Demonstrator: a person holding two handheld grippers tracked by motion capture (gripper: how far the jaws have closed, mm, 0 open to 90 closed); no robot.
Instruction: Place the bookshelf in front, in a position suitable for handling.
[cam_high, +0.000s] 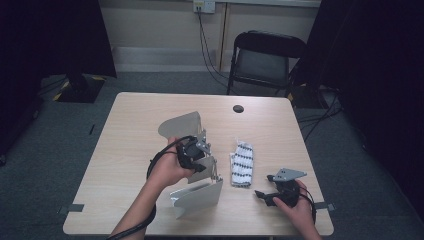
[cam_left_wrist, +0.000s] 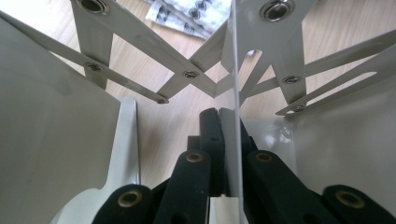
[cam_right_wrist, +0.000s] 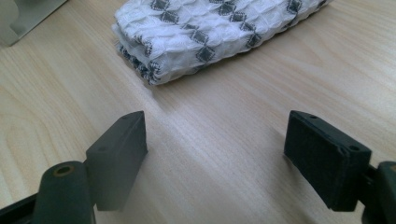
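A grey metal expanding rack (cam_high: 196, 196), with flat plates joined by crossed scissor bars (cam_left_wrist: 140, 39), stands near the middle of the wooden table (cam_high: 135, 115). My left gripper (cam_high: 194, 156) reaches into it. In the left gripper view that gripper (cam_left_wrist: 224, 122) is shut on one thin upright plate (cam_left_wrist: 236, 70) of the rack. A folded white cloth with a dark pattern (cam_high: 242, 163) lies to the right of the rack. My right gripper (cam_high: 262, 196) rests low near the table's front right, open; the cloth (cam_right_wrist: 210, 28) lies just beyond its gripper opening (cam_right_wrist: 215, 149), apart from the pads.
A round cable hole (cam_high: 238, 108) sits at the table's far side. A black folding chair (cam_high: 265, 57) stands behind the table, with cables on the floor beside it. A corner of the rack (cam_right_wrist: 21, 14) appears left of the cloth in the right gripper view.
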